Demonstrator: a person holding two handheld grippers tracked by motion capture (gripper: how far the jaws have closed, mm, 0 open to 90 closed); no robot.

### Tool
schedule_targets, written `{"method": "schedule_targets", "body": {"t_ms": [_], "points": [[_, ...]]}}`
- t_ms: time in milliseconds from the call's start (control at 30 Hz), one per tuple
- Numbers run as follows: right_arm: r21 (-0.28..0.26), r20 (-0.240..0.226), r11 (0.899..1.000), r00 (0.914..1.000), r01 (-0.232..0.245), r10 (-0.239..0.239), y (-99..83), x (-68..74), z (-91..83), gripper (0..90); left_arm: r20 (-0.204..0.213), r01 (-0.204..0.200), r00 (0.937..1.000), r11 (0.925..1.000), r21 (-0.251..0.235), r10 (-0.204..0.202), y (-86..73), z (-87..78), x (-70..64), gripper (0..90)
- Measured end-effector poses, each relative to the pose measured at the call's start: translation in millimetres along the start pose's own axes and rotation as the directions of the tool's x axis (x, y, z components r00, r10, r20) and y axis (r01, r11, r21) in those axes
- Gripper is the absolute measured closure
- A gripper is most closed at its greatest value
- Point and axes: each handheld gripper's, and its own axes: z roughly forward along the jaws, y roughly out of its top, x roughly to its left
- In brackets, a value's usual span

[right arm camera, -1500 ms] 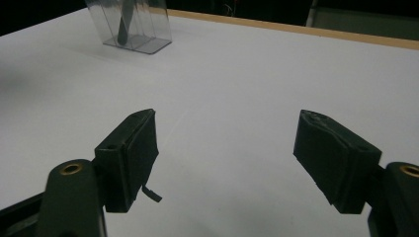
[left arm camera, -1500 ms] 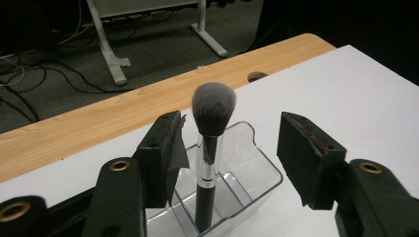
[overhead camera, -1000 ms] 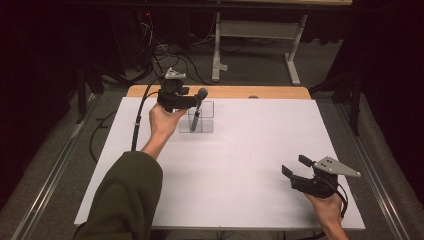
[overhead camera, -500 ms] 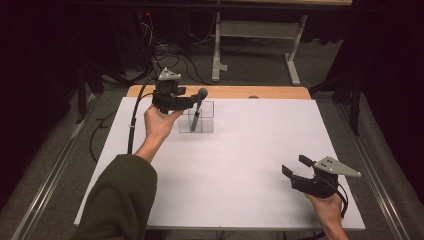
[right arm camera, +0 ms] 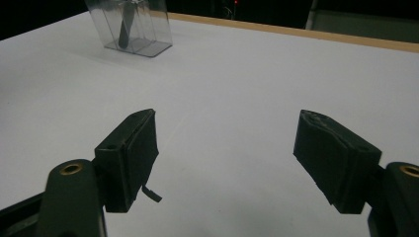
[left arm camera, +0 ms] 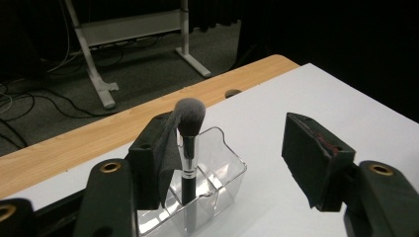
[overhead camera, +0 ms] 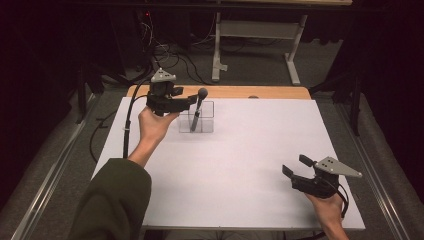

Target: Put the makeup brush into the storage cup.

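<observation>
A makeup brush [overhead camera: 199, 102] with a grey head and black handle stands upright in a clear plastic holder [overhead camera: 205, 122] at the far left of the white table [overhead camera: 240, 160]. My left gripper [overhead camera: 189, 101] hovers just left of the brush head, jaws open and pointing at it. In the left gripper view the brush [left arm camera: 188, 133] rises from the holder [left arm camera: 222, 170] close to the left jaw, and nothing is clamped by the left gripper [left arm camera: 232, 160]. My right gripper [overhead camera: 295, 167] is open above the near right of the table. The right gripper [right arm camera: 227, 158] is empty, with the holder [right arm camera: 141, 27] far off.
A wooden strip [overhead camera: 240, 92] runs along the table's far edge, with a small hole [left arm camera: 231, 93] in it. Beyond it are a white metal stand [overhead camera: 250, 35] and cables [overhead camera: 165, 55] on the dark floor. A green sleeve [overhead camera: 112, 200] covers the left forearm.
The left gripper has drifted a little to the left, away from the brush. The brush, the holder and the right gripper have stayed put.
</observation>
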Motion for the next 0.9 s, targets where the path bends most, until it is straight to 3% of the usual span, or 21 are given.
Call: {"method": "schedule_targets", "body": {"t_ms": [900], "points": [[0.000,0.000,1.000,1.0000,0.000,0.000,-0.1,0.4,0.5,26.5,0.017,0.008,0.9998,0.9996,-0.027,-0.008,-17.6,-29.6,3.3,38.4]]}}
